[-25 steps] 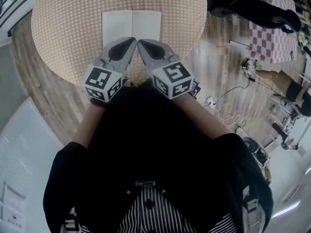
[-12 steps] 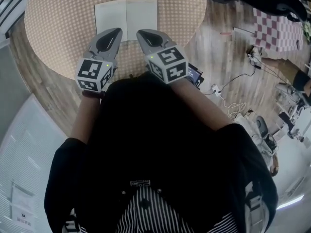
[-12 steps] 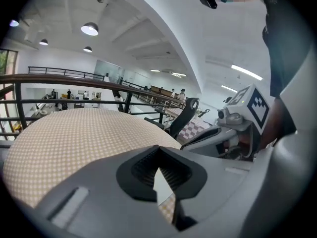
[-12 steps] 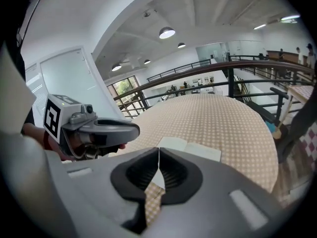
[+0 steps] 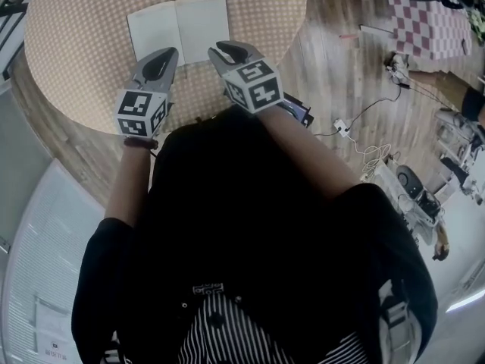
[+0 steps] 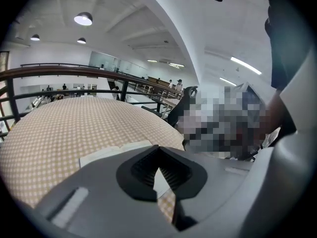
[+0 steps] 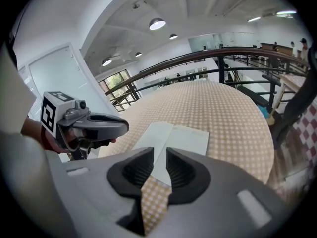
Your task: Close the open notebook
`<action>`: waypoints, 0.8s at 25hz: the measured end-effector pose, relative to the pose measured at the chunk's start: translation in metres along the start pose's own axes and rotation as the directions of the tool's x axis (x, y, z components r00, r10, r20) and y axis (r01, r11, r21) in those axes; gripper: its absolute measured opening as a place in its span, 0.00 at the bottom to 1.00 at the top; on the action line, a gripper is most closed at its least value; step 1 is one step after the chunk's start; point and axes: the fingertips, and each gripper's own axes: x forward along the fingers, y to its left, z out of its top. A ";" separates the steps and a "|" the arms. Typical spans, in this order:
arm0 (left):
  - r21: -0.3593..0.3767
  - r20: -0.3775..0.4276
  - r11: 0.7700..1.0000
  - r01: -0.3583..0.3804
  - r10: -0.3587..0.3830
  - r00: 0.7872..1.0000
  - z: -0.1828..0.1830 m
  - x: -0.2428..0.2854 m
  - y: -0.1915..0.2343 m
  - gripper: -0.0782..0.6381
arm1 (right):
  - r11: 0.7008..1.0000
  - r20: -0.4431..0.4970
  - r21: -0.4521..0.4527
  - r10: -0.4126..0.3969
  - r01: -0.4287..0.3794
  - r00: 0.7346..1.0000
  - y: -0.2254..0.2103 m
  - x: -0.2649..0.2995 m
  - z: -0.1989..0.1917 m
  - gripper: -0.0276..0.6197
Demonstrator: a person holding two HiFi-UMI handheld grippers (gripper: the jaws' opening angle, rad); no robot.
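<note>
The open notebook (image 5: pixel 179 27) lies flat with its white pages up on the round table (image 5: pixel 83 44), which has a tan checked cloth. My left gripper (image 5: pixel 170 51) hovers at the notebook's near edge below the left page, jaws shut and empty. My right gripper (image 5: pixel 220 48) hovers at the near edge of the right page; its jaws are opening with a narrow gap and nothing between them. In the right gripper view the notebook (image 7: pixel 174 137) lies just beyond the jaws, with the left gripper (image 7: pixel 124 127) to its left. The left gripper view shows the notebook (image 6: pixel 113 151) just past the jaw tips.
The table's edge (image 5: pixel 91 127) curves close in front of me. A dark railing (image 7: pixel 213 58) runs behind the table. Wooden floor to the right holds cables (image 5: pixel 356 146), a dark device (image 5: pixel 297 114) and a red checked table (image 5: pixel 432 21).
Both grippers have sunk toward the table and now sit at the notebook's near edge. The notebook lies as before, still open.
</note>
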 end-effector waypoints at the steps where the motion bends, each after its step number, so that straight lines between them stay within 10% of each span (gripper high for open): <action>1: 0.005 -0.004 1.000 0.007 -0.007 1.000 -0.002 0.004 -0.003 0.11 | 1.000 -0.010 0.002 -0.004 0.004 1.000 -0.002 0.001 -0.004 0.15; 20: 0.014 -0.158 0.999 -0.042 0.044 0.986 -0.078 0.074 0.001 0.11 | 0.991 -0.178 0.124 -0.025 0.048 0.984 -0.060 0.052 -0.084 0.28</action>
